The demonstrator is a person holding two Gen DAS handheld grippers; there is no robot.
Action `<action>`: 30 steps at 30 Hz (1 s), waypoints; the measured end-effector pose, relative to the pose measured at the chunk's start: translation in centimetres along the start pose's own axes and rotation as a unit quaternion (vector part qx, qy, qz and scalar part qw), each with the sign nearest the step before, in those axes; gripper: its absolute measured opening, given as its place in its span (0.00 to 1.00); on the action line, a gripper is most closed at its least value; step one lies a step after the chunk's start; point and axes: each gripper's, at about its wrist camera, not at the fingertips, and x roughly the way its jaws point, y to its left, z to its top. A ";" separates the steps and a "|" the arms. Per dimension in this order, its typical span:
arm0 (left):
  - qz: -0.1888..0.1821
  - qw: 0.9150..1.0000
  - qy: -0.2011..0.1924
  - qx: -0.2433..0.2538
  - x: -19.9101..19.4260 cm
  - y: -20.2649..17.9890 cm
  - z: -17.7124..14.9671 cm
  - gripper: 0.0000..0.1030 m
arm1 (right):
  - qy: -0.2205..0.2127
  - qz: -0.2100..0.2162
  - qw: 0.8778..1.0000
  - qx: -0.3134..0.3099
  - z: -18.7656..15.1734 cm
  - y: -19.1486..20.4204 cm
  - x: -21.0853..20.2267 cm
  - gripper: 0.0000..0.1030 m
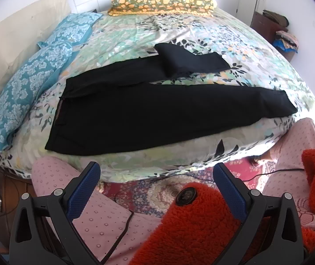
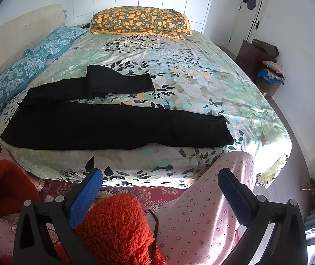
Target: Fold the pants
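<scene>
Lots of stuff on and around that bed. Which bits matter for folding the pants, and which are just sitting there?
For the job:
black pants, spread on the bed, far leg doubled over
left gripper, jaws open
right gripper, jaws open

Just lying about:
orange flowered pillow
blue pillows
clothes pile by the wall
red rug

Bright daylight w/ blown-out white walls, sharp focus, heavy fisheye bend + dark vignette at corners.

No words, numbers or signs can be read in either view. The brownish strip inside the waistband of the black cloth pants (image 1: pixel 58 110) is too blurry.
</scene>
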 end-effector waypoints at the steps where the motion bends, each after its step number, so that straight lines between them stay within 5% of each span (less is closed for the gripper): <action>1: 0.000 1.000 -0.002 0.000 0.0 0.1 0.0 0.99 | -0.001 0.002 1.000 -0.004 0.0 0.2 0.0 1.00; 30: 0.025 1.000 -0.010 -0.015 -0.2 0.7 -0.2 0.99 | -0.001 0.035 0.999 -0.034 0.7 1.9 0.6 1.00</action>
